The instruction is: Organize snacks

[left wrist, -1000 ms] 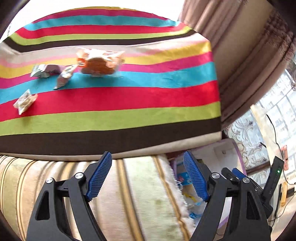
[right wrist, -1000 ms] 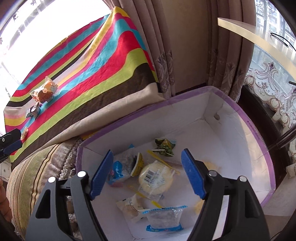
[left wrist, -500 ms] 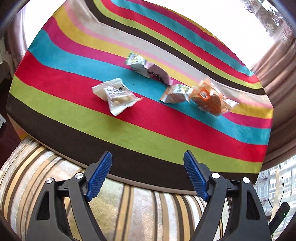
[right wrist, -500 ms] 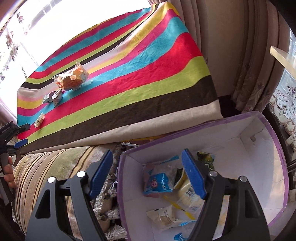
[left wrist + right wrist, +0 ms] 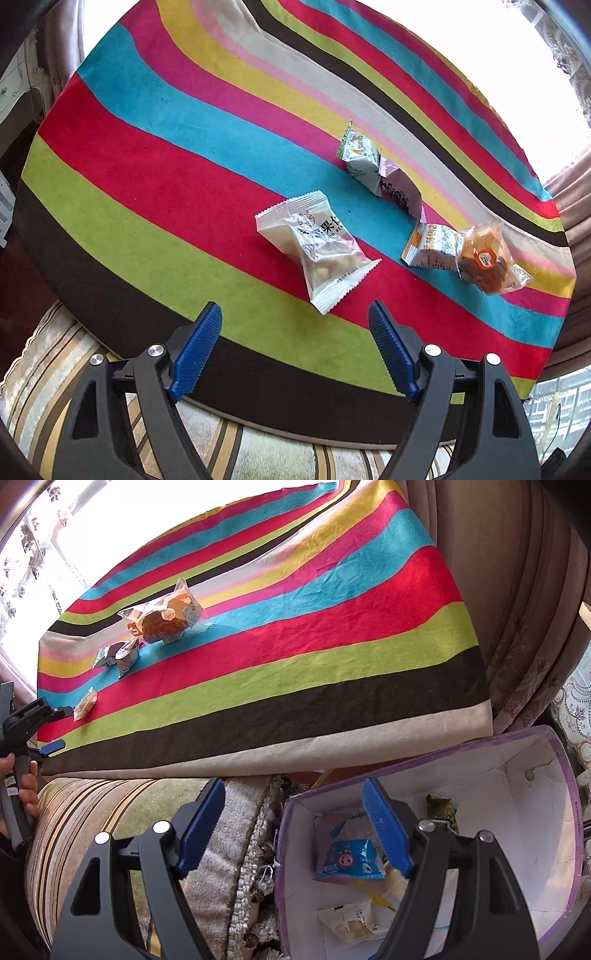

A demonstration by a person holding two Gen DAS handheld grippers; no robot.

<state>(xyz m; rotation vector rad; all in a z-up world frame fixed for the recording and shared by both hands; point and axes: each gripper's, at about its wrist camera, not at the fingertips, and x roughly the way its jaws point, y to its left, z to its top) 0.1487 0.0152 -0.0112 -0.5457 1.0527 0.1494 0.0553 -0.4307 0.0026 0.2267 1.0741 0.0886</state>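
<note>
Lying on the striped cloth (image 5: 155, 206) of the table, a clear nut packet (image 5: 317, 247) runs its long axis from far left to near right, just ahead of the left tool (image 5: 295, 347), jaws wide, empty. Farther right: green packet (image 5: 360, 160), purple packet (image 5: 400, 190), orange-edged packet (image 5: 432, 247), wrapped cake (image 5: 484, 258). Right tool (image 5: 295, 827) wide, empty, over the purple-rimmed box (image 5: 570, 834) of snacks. Curtains (image 5: 517, 590) right.

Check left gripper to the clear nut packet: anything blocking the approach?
Nothing visible does. The left gripper is open and empty, and only bare striped cloth lies between it and the nut packet. The other snacks lie farther away, apart from the packet.
</note>
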